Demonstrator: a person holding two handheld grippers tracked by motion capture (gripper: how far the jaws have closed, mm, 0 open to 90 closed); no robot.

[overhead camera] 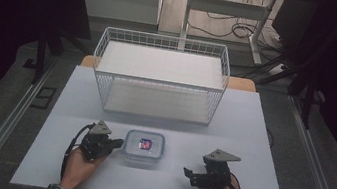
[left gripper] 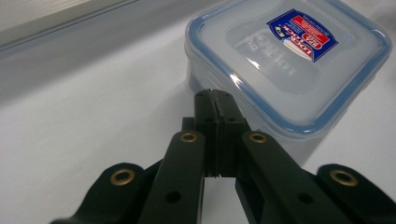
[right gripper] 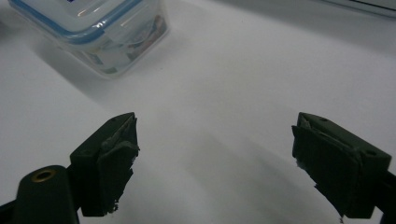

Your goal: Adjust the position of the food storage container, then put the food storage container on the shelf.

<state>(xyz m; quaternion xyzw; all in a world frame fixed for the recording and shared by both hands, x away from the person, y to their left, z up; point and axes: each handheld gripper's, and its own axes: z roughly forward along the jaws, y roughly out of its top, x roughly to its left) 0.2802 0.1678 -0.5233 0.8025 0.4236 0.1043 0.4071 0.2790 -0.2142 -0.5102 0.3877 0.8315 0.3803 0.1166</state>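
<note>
A clear plastic food container [overhead camera: 144, 146] with a blue-rimmed lid and a red and blue label sits near the front of the white table [overhead camera: 242, 131]. My left gripper [overhead camera: 119, 143] lies just left of it, held in a hand. In the left gripper view its jaws [left gripper: 215, 100] are pressed together with nothing between them, tips right at the container's [left gripper: 289, 60] lid edge; I cannot tell whether they touch it. My right gripper [overhead camera: 188, 173] rests to the container's right, well apart from it. Its jaws [right gripper: 215, 135] stand wide open over bare table, with the container [right gripper: 93, 32] farther off.
A white wire basket [overhead camera: 164, 38] with a pale bottom stands on the far half of the table, behind the container. A strip of table lies between basket and container. Dark floor, cables and a desk frame lie beyond.
</note>
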